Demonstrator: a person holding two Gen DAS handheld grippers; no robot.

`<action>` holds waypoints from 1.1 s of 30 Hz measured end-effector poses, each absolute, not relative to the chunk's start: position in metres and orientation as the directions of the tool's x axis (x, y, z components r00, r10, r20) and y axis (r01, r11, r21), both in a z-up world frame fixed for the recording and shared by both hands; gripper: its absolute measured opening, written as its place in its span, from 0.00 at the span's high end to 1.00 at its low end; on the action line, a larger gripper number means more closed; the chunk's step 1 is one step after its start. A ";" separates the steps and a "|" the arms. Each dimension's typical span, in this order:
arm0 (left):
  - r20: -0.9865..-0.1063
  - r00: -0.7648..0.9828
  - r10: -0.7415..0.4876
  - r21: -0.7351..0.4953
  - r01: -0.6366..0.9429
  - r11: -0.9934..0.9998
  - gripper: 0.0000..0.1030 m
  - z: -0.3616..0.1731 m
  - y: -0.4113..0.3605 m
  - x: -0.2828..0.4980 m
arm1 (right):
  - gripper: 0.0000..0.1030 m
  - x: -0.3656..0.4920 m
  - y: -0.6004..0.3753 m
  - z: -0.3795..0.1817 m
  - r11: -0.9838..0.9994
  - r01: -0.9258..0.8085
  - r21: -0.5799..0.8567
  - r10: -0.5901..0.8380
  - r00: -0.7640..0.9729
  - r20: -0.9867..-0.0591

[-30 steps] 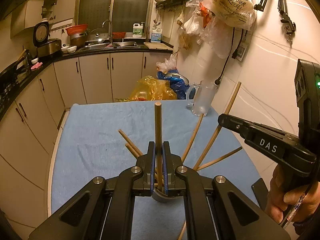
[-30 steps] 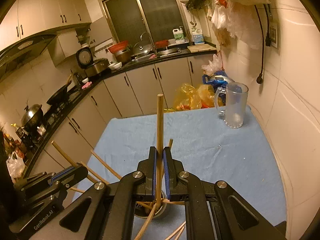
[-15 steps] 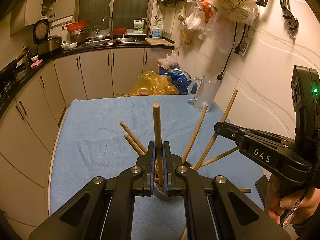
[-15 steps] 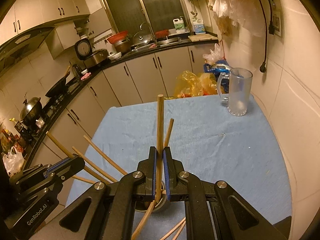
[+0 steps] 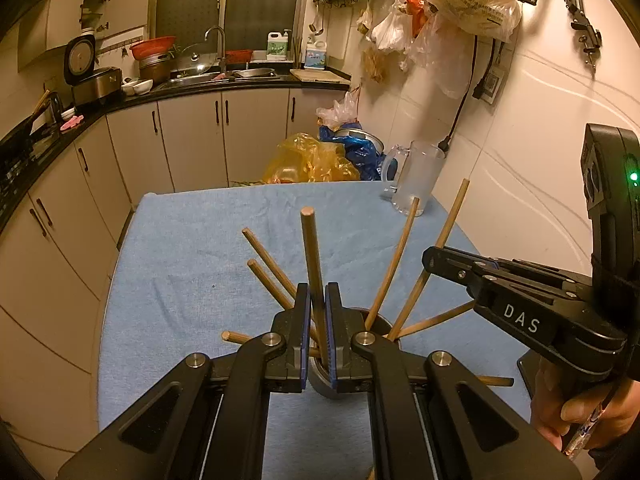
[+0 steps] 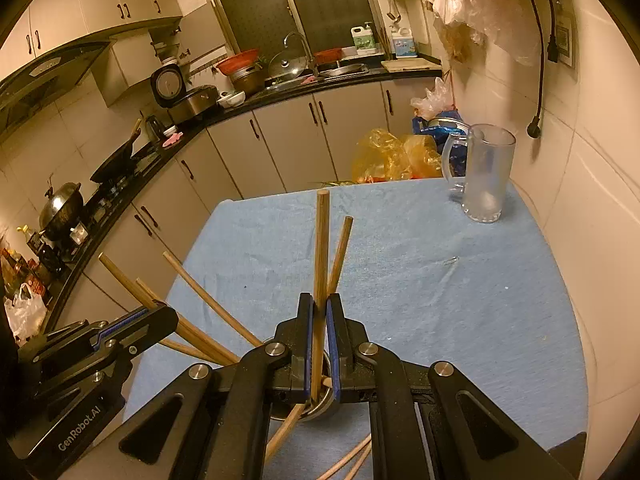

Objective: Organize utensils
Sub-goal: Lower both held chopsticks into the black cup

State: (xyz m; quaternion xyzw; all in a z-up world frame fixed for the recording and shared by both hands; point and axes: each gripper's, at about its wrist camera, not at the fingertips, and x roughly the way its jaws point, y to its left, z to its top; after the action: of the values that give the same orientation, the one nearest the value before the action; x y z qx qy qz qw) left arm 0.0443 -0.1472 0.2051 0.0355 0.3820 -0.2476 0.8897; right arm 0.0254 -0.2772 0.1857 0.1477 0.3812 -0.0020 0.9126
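My left gripper point(image 5: 318, 300) is shut on a wooden chopstick point(image 5: 311, 252) that stands upright, its lower end over a metal utensil cup point(image 5: 376, 322) holding several chopsticks fanned outward. My right gripper point(image 6: 319, 308) is shut on another chopstick point(image 6: 321, 240), also upright above the same cup point(image 6: 320, 404). The right gripper shows at the right of the left wrist view point(image 5: 520, 304); the left gripper shows at the lower left of the right wrist view point(image 6: 100, 344). Loose chopsticks point(image 6: 348, 460) lie on the blue cloth point(image 6: 440, 300) by the cup.
A glass mug point(image 6: 484, 176) stands at the table's far right corner, near the tiled wall. Plastic bags point(image 5: 312, 160) lie on the floor beyond the table. Kitchen cabinets and counter point(image 5: 192, 128) run along the left and back.
Both grippers have risen and tilted slightly with their chopsticks; the cup and its fanned chopsticks show more fully beneath the fingers. Both grips stay shut.
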 end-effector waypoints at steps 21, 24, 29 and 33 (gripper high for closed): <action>-0.707 0.578 -0.409 -0.121 0.470 0.874 0.94 0.197 -0.147 0.047 | 0.93 0.032 -0.272 0.173 0.955 0.112 0.276 0.129 0.681 -0.721; -0.708 0.577 -0.408 -0.121 0.470 0.874 0.94 0.196 -0.147 0.046 | 0.92 0.032 -0.273 0.173 0.953 0.113 0.282 0.134 0.675 -0.725; -0.703 0.584 -0.406 -0.121 0.464 0.877 0.94 0.196 -0.147 0.045 | 0.92 0.029 -0.275 0.176 0.949 0.114 0.294 0.141 0.682 -0.718; -0.701 0.586 -0.406 -0.123 0.461 0.879 0.93 0.196 -0.147 0.045 | 0.92 0.024 -0.277 0.180 0.948 0.118 0.295 0.136 0.690 -0.711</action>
State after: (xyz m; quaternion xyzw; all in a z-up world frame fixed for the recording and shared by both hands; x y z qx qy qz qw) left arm 0.0446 -0.1467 0.1958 0.0361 0.3842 -0.2436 0.8898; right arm 0.0241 -0.2771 0.1796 0.1611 0.3939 0.0049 0.9049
